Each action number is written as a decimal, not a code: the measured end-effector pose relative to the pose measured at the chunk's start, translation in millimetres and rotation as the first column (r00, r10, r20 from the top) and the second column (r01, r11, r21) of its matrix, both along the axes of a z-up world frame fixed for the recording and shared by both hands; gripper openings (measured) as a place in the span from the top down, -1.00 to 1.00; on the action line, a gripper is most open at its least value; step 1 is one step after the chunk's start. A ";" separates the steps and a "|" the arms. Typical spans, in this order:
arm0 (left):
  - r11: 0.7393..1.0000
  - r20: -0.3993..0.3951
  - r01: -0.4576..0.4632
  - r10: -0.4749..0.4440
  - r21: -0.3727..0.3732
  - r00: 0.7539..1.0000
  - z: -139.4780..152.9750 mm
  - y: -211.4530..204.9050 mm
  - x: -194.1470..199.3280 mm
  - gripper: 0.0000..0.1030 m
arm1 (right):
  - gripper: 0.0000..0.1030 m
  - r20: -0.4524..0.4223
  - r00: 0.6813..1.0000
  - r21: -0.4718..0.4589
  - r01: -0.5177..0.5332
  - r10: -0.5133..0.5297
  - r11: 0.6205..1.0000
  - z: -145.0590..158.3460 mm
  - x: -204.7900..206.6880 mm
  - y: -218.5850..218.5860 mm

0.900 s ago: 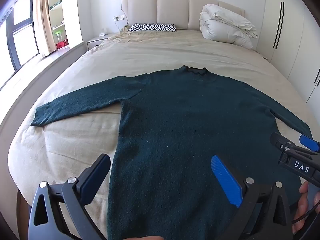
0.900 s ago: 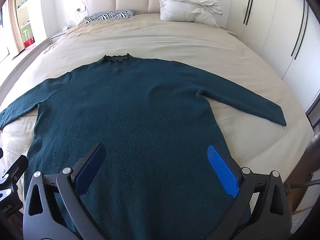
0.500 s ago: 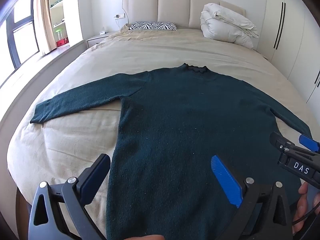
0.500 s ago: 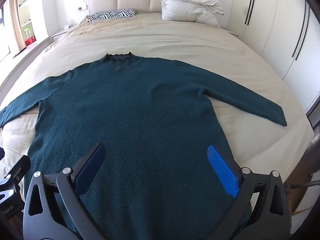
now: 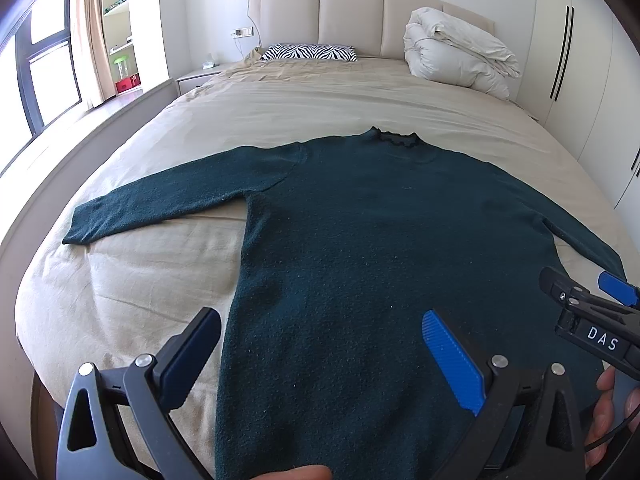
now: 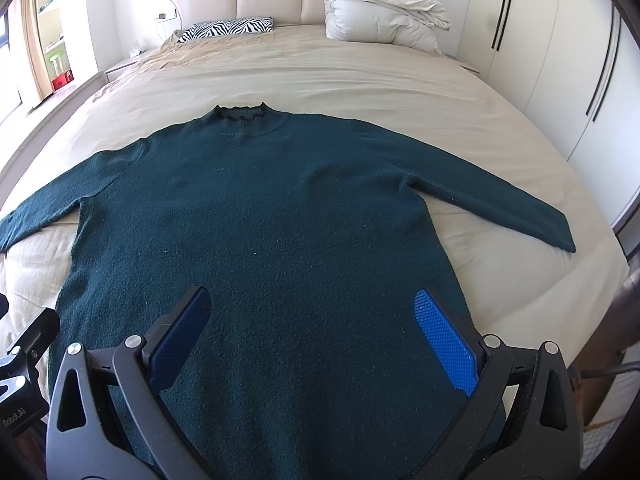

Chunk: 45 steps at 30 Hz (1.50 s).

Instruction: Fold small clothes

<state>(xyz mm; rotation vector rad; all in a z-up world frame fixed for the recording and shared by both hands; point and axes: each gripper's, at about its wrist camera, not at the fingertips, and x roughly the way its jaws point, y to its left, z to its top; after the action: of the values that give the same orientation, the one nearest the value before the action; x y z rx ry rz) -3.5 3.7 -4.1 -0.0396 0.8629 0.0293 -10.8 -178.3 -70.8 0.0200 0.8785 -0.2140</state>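
Note:
A dark green long-sleeved sweater (image 5: 360,240) (image 6: 260,220) lies flat on the beige bed, collar toward the headboard, both sleeves spread out sideways. My left gripper (image 5: 322,330) hovers open above the sweater's lower left part, its left finger over bare sheet beside the side edge. My right gripper (image 6: 314,312) hangs open over the lower right part of the body, nothing between its blue pads. In the left wrist view the right gripper (image 5: 580,292) shows at the right edge, held by a hand (image 5: 612,412).
The bed sheet (image 5: 320,108) stretches back to a padded headboard (image 5: 360,12). A zebra-print pillow (image 5: 308,53) and a folded white duvet (image 5: 456,56) lie at the head. A nightstand (image 5: 196,76) and window stand left, white wardrobes (image 6: 560,60) right.
Both views have crept slightly back and down, so the sweater sits a little lower in the frames. The sweater itself has not moved and both grippers stay open.

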 end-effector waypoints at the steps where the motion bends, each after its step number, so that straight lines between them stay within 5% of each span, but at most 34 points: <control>1: 1.000 -0.001 -0.001 0.001 0.000 1.000 0.2 0.2 0.1 -1.00 | -1.00 0.000 1.000 0.001 0.001 -0.001 1.000 -0.3 -0.1 0.1; 45: 1.000 -0.007 -0.010 0.010 -0.005 1.000 -3.1 6.7 -1.4 -1.00 | -1.00 -0.004 1.000 -0.006 -0.018 0.018 1.000 -5.1 -0.1 6.9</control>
<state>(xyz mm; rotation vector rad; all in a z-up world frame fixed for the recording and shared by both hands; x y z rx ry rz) -4.9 10.4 -7.2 -0.0485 0.8700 0.0363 -10.9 -171.4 -76.0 0.0063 0.8815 -0.2000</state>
